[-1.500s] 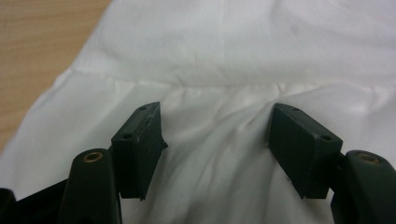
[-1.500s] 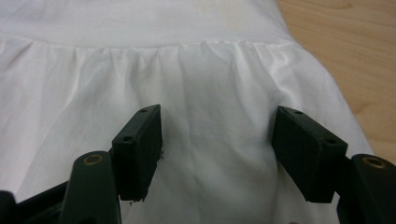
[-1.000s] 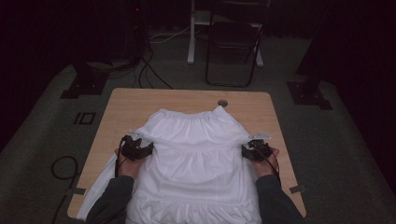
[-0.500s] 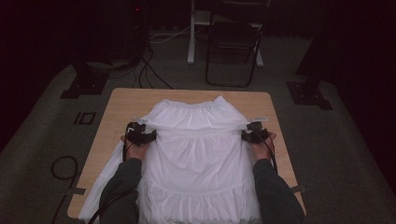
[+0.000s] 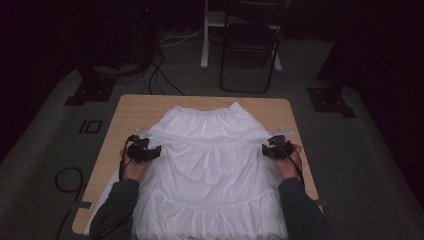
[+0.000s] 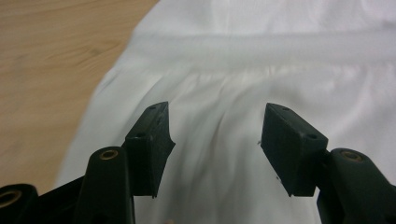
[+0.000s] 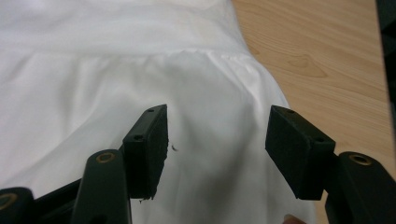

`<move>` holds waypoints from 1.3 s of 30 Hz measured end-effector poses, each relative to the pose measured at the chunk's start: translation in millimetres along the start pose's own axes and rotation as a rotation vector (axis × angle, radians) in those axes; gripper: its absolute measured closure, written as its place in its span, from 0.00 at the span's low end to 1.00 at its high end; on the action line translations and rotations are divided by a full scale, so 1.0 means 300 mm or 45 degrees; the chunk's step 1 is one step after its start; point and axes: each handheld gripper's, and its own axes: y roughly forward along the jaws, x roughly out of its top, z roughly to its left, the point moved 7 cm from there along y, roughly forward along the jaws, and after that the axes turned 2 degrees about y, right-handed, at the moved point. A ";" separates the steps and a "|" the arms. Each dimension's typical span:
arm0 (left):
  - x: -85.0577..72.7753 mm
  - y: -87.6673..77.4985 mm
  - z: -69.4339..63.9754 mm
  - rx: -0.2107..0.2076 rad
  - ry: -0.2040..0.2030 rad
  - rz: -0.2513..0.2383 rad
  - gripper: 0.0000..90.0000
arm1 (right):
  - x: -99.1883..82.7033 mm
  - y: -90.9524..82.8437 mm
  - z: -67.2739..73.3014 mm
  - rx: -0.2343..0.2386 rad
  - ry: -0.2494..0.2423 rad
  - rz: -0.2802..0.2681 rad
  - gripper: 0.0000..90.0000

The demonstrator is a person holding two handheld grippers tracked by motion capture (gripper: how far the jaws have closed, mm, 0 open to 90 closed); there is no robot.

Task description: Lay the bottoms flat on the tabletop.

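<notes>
A white tiered skirt lies flat on the wooden table, waistband at the far end and hem at the near edge. My left gripper rests on the skirt's left side, just below the upper seam. In the left gripper view the left gripper is open over white cloth, with nothing between its jaws. My right gripper sits at the skirt's right edge. It too is open in the right gripper view, above the gathered seam.
Bare wood lies left of the skirt, and bare wood lies right of it. A folding chair stands on the floor behind the table. Cables and stand bases lie around it.
Both grippers moved away from the person and the skirt slid up the table with them. Since then the grippers have drawn back slightly; the skirt has stayed put.
</notes>
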 end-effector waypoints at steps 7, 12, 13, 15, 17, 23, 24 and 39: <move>-0.147 -0.201 0.086 0.029 -0.046 -0.012 0.53 | -0.088 -0.176 0.022 0.048 -0.047 -0.055 0.44; -0.303 -0.284 0.130 0.117 -0.038 0.044 0.51 | -0.202 -0.277 0.049 0.091 -0.023 -0.087 0.44; -0.332 -0.301 0.139 0.135 -0.044 0.057 0.51 | -0.225 -0.291 0.050 0.094 -0.022 -0.085 0.44; -0.383 -0.337 0.156 0.166 -0.071 0.059 0.50 | -0.269 -0.318 0.050 0.091 -0.015 -0.076 0.44; -0.426 -0.369 0.172 0.190 -0.092 0.066 0.49 | -0.310 -0.339 0.051 0.085 -0.029 -0.062 0.44; -0.539 -0.415 0.195 0.217 -0.141 0.114 0.48 | -0.392 -0.383 0.033 0.065 -0.004 -0.049 0.44; -0.553 -0.419 0.199 0.216 -0.149 0.119 0.48 | -0.401 -0.385 0.030 0.063 0.000 -0.046 0.44; -0.625 -0.454 0.192 0.136 -0.132 0.114 0.94 | -0.449 -0.421 0.013 0.066 0.053 -0.056 0.45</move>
